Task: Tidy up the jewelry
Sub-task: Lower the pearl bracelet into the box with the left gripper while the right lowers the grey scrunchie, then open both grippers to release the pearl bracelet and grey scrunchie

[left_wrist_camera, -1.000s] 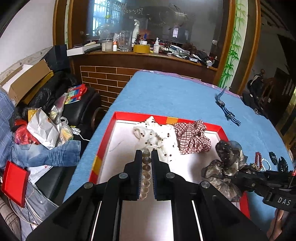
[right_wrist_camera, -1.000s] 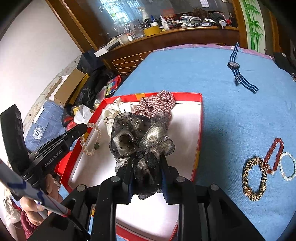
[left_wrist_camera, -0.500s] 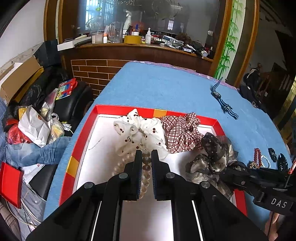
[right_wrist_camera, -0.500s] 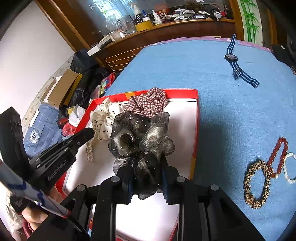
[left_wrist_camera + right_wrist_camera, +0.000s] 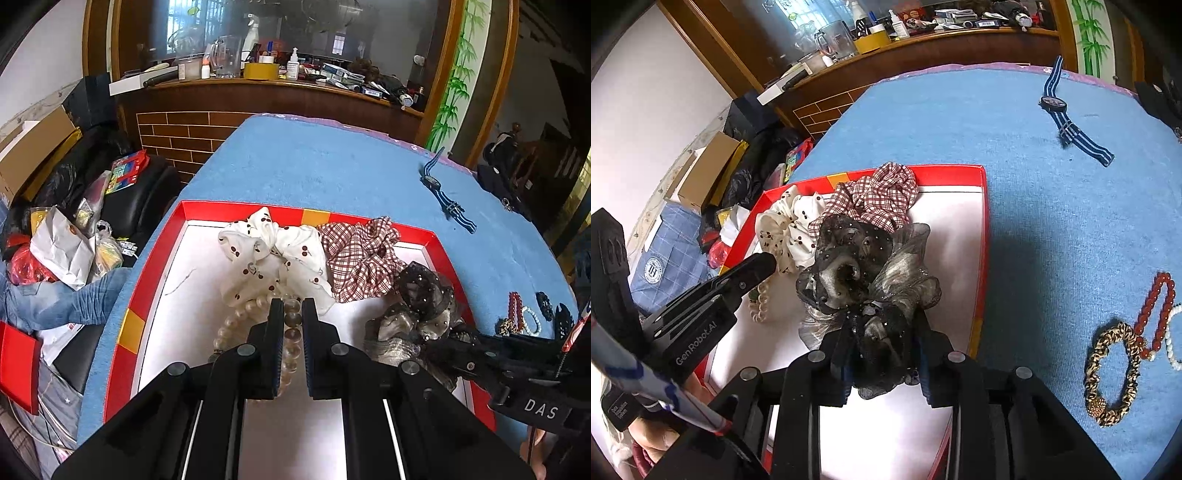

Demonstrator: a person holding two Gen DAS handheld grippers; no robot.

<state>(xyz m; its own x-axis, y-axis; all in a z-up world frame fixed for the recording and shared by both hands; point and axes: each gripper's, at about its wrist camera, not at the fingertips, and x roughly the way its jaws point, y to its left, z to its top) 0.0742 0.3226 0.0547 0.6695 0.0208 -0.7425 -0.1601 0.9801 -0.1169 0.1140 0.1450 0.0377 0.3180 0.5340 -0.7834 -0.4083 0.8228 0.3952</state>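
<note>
A red-rimmed tray (image 5: 147, 280) with a white floor lies on the blue table. In it are a white cherry-print scrunchie (image 5: 273, 258) and a red plaid scrunchie (image 5: 358, 258). My left gripper (image 5: 293, 314) is shut on a pearl bracelet (image 5: 236, 325), whose loop rests on the tray floor beside the white scrunchie. My right gripper (image 5: 882, 332) is shut on a black and silver organza scrunchie (image 5: 860, 273) and holds it low over the tray, next to the plaid scrunchie (image 5: 882, 195). The left gripper's fingertips (image 5: 764, 264) show at the left in the right wrist view.
On the blue cloth right of the tray lie a leopard-print bracelet (image 5: 1112, 373), a red bead bracelet (image 5: 1156, 310) and a white bead bracelet (image 5: 1174, 332). A blue striped watch (image 5: 1067, 114) lies farther back. Dark hair clips (image 5: 554, 314) lie at the table's right edge. Clutter sits off the table's left side.
Both grippers came down toward the tray. The pearl bracelet went from hanging above the tray to resting on its floor. The organza scrunchie moved in beside the plaid one.
</note>
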